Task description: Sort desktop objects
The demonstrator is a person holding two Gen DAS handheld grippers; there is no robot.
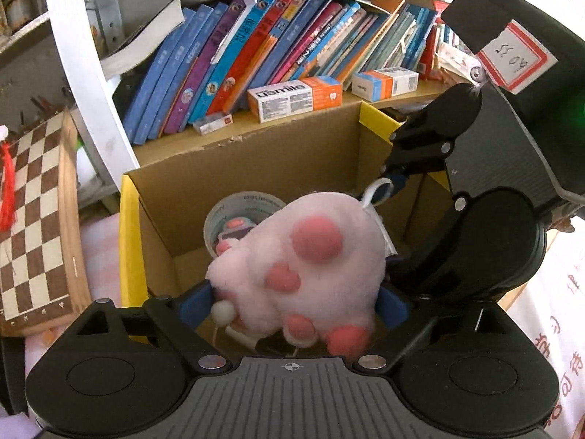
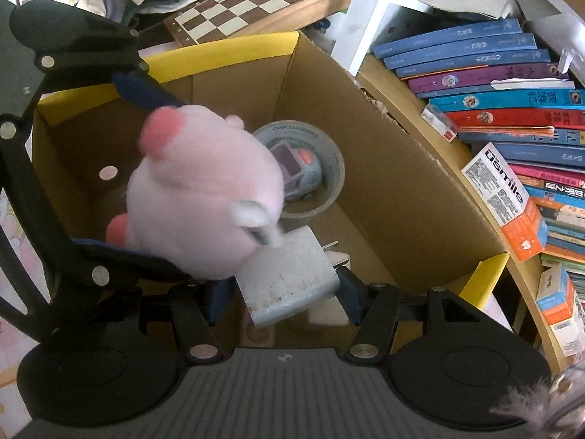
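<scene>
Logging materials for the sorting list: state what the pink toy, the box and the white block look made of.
Pink toy: plush fabric, judging by its fuzzy nap and soft coral pads. Box: corrugated cardboard, matte brown, with a ragged torn top edge; its flaps are yellow outside. White block: looks like hard moulded plastic, smooth but scuffed, with metal prongs on one end, probably a charger.

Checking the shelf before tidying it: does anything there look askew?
Yes. The books lean sideways instead of standing upright, and a thick open book lies slanted on top of them at the left end.
</scene>
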